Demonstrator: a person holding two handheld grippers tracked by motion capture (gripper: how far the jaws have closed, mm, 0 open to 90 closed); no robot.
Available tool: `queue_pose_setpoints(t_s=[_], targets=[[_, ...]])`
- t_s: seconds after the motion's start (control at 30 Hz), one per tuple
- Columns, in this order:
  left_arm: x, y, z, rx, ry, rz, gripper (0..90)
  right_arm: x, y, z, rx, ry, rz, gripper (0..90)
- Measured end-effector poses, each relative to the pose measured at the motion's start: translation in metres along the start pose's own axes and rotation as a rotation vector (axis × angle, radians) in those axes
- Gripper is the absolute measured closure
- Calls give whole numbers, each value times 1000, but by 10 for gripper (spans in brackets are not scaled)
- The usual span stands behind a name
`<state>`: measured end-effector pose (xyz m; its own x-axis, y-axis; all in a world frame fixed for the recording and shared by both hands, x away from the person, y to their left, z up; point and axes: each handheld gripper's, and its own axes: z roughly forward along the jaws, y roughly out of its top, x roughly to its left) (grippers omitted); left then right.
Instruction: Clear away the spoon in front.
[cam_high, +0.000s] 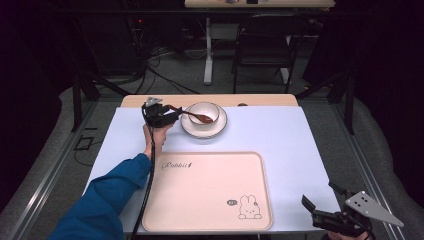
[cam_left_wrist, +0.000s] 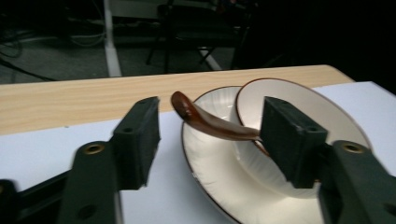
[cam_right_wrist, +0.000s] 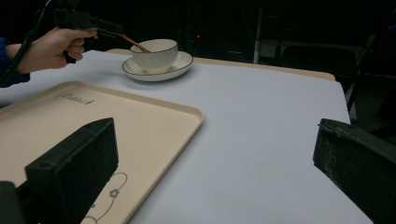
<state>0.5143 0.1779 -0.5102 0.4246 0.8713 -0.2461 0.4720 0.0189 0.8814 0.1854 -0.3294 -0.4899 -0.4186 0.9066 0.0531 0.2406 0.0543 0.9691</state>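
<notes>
Two hand-held grippers here, so we'll start with the busy one. Our left hand-held gripper (cam_left_wrist: 210, 140) is up at the far side of the desk (cam_high: 280, 135), and its jaws sit on either side of the brown spoon (cam_left_wrist: 210, 123) handle. From the left gripper view there's a clear gap between each pad and the handle, so it's not clenched yet, just parted around it. The spoon's scoop end rests inside the white bowl (cam_high: 204, 113), the handle leans out over the rim toward us, and the bowl stands on a saucer (cam_high: 220, 131).

Closer to us, the big beige tray (cam_high: 210, 200) with the bunny print lies flat on the desk with nothing on it. Our right hand-held gripper (cam_high: 320, 210) sits at the near right corner, jaws wide apart, nothing between them, well away from the bowl.

We'd say the step in hand is grabbing the spoon. Next move probably calls for closing on the handle squarely, then lifting it out gently so the bowl doesn't tip or slide on the saucer.
</notes>
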Motion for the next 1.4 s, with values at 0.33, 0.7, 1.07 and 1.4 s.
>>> queue_pose_setpoints(t_s=[0.33, 0.7, 1.07, 1.4], targets=[[-2, -3, 3, -33, -19, -33, 549, 0, 0, 0, 2, -2, 0, 0], [-4, 0, -4, -71, -38, -38, 673, 0, 0, 0, -1, -3, -4, 0], [-9, 5, -11, -112, -97, -36, 784, 0, 0, 0, 1, -4, -3, 0], [-11, 8, -18, -132, -121, -46, 831, 0, 0, -1, 1, -4, -5, 0]])
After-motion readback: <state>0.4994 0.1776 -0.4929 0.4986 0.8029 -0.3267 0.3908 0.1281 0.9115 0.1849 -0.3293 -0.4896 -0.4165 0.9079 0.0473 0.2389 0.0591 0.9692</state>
